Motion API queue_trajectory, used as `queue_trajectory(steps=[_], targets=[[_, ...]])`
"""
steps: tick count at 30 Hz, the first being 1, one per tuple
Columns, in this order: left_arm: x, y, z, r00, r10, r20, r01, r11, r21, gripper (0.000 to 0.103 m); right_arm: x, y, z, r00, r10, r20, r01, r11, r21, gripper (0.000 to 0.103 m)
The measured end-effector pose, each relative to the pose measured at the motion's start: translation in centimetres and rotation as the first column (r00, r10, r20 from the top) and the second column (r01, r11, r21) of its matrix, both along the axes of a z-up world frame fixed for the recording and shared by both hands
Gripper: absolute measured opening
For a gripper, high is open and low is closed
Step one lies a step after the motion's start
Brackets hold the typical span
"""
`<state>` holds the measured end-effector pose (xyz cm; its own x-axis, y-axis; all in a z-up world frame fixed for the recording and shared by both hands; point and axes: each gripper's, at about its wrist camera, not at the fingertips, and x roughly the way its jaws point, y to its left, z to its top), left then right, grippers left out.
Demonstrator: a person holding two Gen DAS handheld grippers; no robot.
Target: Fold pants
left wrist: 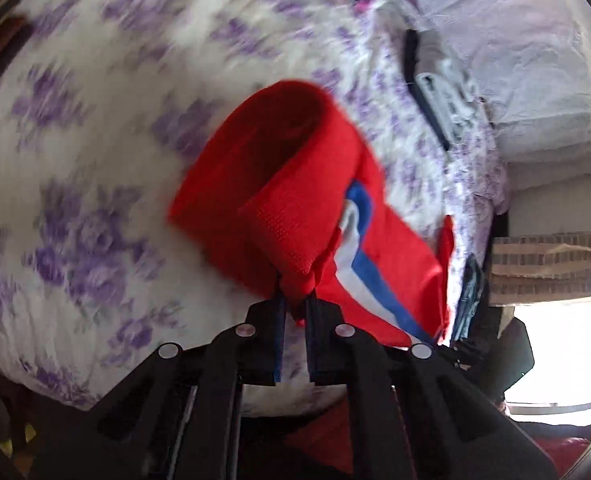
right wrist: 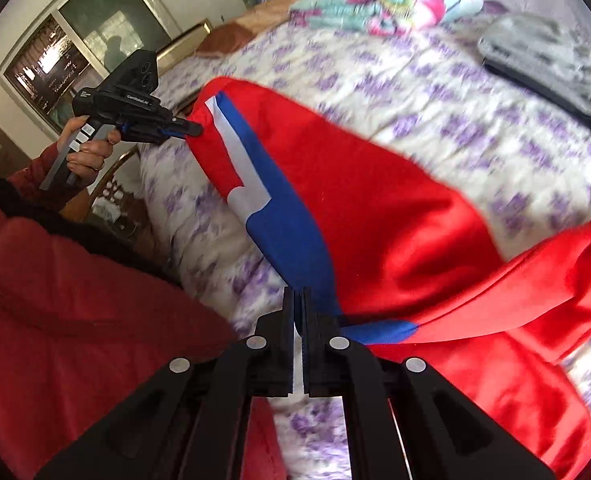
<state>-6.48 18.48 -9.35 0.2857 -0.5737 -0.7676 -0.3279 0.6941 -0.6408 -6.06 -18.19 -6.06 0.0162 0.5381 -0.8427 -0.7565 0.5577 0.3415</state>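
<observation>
A: Where are the pants?

B: The red pants [right wrist: 395, 208], with a blue and white stripe down the side, hang partly lifted over the bed [right wrist: 435, 92]. One end is held up at the left; the rest sags across the purple-flowered bedspread and trails off to the right.

A: And the left claw?

B: The left claw [left wrist: 294, 300] is pinching a bunched bit of red fabric between its fingers. From its own camera the cloth curls up into an open tube, a leg or the waist opening, I cannot tell which. The right wrist view shows the same claw [right wrist: 194, 127] biting the stripe end of the pants, with the person's left hand [right wrist: 85, 148] on the handle.

A: The right claw?

B: The right claw [right wrist: 298, 312] has its fingers pressed together with only a sliver between them. Blue fabric sits just beside its tips, but I cannot tell whether any cloth is caught.

A: Anything else on the bed?

B: A folded grey garment [right wrist: 543, 60] well apart from the pants, and a colourful floral pillow [right wrist: 387, 0] near the far edge. Both views are motion-blurred.
</observation>
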Motion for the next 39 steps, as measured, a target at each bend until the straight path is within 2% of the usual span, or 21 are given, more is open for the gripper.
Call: queue_trajectory(steps=[3,6,9,11,14,17,19,21,22,23,24,25,27,28,29,30,31,34,36,37,39], targets=[[-1.0,0.7,-1.5,0.998,0.059,-0.016,-0.06,0.997,-0.044,0.007,-0.4,0.8,-1.1,1.0,0.013,-0.025,-0.013,1.0,-0.02,0.004],[-1.2,1.2,-1.2,0.997,0.072,-0.005,-0.072,0.997,-0.038,0.009,-0.2,1.3,-2.2,0.999,-0.003,-0.05,0.001,0.999,-0.036,0.004],[-1.9,2.1,-1.8,0.991,0.104,-0.079,-0.109,0.992,-0.061,0.025,0.0,1.6,-4.5,0.995,-0.044,-0.089,0.039,0.997,-0.061,0.004],[-3.0,2.9,-1.1,0.99,0.12,-0.076,-0.125,0.99,-0.069,0.025,0.1,1.5,-5.2,0.992,-0.075,-0.105,0.07,0.996,-0.057,0.004],[-3.7,2.4,3.3,0.997,0.072,0.036,-0.072,0.997,0.006,0.023,0.2,1.4,-5.6,0.988,-0.102,-0.115,0.097,0.994,-0.043,0.004],[-1.8,0.0,6.9,0.987,-0.017,0.161,0.012,0.999,0.032,0.026,0.5,1.4,-6.1,0.986,-0.118,-0.121,0.115,0.993,-0.032,0.004],[0.5,-2.1,7.2,0.98,-0.054,0.19,0.049,0.998,0.029,0.045,0.7,1.5,-6.3,0.985,-0.115,-0.126,0.112,0.993,-0.032,0.004],[2.5,-3.5,5.5,0.984,-0.086,0.156,0.076,0.994,0.073,0.054,1.0,1.5,-6.1,0.986,-0.107,-0.131,0.104,0.994,-0.033,0.004],[3.6,-4.2,3.1,0.989,-0.108,0.1,0.092,0.985,0.149,0.054,1.2,1.5,-6.1,0.985,-0.103,-0.136,0.099,0.995,-0.033,0.004],[4.2,-4.3,1.0,0.993,-0.109,0.048,0.099,0.979,0.18,0.051,1.1,1.4,-5.8,0.985,-0.099,-0.142,0.096,0.995,-0.03,0.004],[4.4,-4.0,-1.3,0.996,-0.086,-0.007,0.086,0.984,0.158,0.037,1.2,1.2,-5.4,0.984,-0.099,-0.149,0.096,0.995,-0.027,0.006],[4.2,-3.1,-3.3,0.998,-0.023,-0.053,0.028,0.995,0.091,0.023,1.4,0.8,-4.5,0.983,-0.106,-0.153,0.104,0.994,-0.024,0.008],[3.4,-1.6,-4.1,0.997,0.058,-0.054,-0.058,0.998,-0.007,0.02,1.9,-0.5,-1.7,0.982,-0.152,-0.112,0.157,0.987,0.031,0.014],[3.2,-1.1,-4.2,0.996,0.071,-0.05,-0.073,0.997,-0.037,0.02,2.6,-1.4,-0.2,0.977,-0.197,-0.08,0.203,0.976,0.073,0.022],[2.8,-0.7,-4.5,0.995,0.087,-0.05,-0.091,0.993,-0.074,0.02,3.7,-2.4,1.2,0.963,-0.266,-0.052,0.27,0.957,0.102,0.032],[2.5,-0.3,-5.0,0.993,0.108,-0.055,-0.113,0.987,-0.11,0.018,5.1,-3.4,2.1,0.932,-0.363,-0.017,0.363,0.927,0.098,0.053],[2.3,0.1,-5.6,0.989,0.13,-0.065,-0.138,0.98,-0.141,0.014,6.9,-4.5,2.7,0.878,-0.478,0.018,0.476,0.877,0.066,0.064],[1.8,0.3,-5.9,0.986,0.148,-0.079,-0.159,0.974,-0.161,0.011,11.9,-7.4,2.1,0.67,-0.74,0.065,0.742,0.668,-0.052,0.064],[1.7,0.3,-5.8,0.986,0.147,-0.077,-0.158,0.976,-0.151,0.011,14.0,-8.4,1.0,0.556,-0.83,0.036,0.83,0.552,-0.086,0.064],[1.7,0.1,-5.7,0.987,0.142,-0.073,-0.151,0.979,-0.138,0.011,14.7,-8.4,0.4,0.526,-0.85,0.033,0.848,0.52,-0.104,0.064],[1.7,-0.4,-5.7,0.989,0.135,-0.067,-0.142,0.982,-0.122,0.012,15.9,-7.9,-0.9,0.506,-0.861,0.06,0.856,0.492,-0.16,0.064]])
